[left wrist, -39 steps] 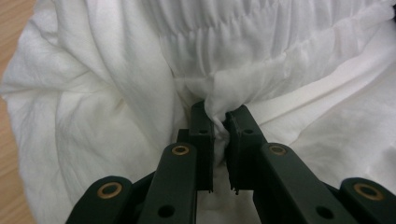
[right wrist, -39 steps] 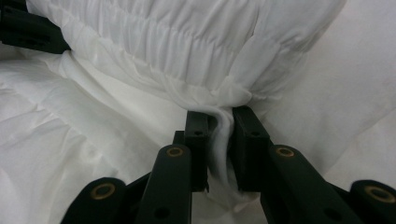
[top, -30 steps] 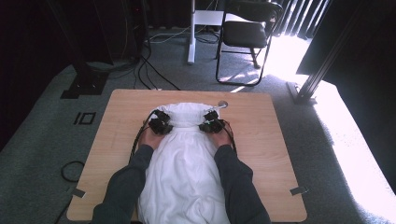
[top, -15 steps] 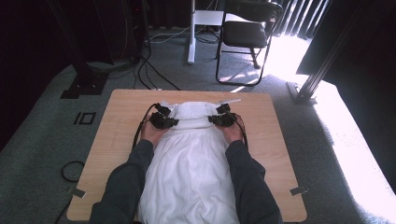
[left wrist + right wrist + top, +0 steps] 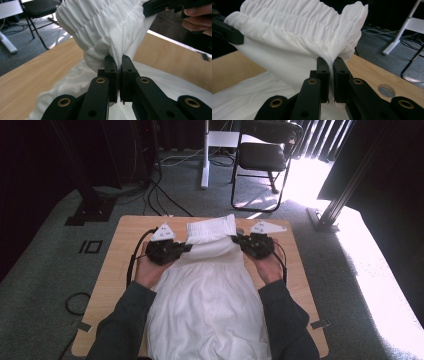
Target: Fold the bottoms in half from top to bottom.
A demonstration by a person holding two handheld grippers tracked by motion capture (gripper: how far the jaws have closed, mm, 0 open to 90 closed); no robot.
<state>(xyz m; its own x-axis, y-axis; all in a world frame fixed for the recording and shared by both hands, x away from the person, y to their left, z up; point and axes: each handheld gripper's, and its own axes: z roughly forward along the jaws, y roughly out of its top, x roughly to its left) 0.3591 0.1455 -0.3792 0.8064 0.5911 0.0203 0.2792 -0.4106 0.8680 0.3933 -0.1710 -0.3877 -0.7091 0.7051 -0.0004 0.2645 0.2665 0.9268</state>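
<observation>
A white garment with a gathered elastic waistband lies along the wooden table, its near end hanging over the front edge between the person's forearms. My left gripper is shut on the waistband's left corner, and my right gripper is shut on its right corner. Both hold that end lifted off the table. In the left gripper view the jaws pinch bunched cloth, with the other gripper at top right. In the right gripper view the jaws pinch the cloth.
A black chair and a white post stand on the carpet beyond the table, with cables trailing there. A dark metal frame rises at the right. A round grey disc is set in the tabletop near the far right.
Both grippers have risen and moved toward the table's far side, lifting the waistband end off the table and spreading it between them.
</observation>
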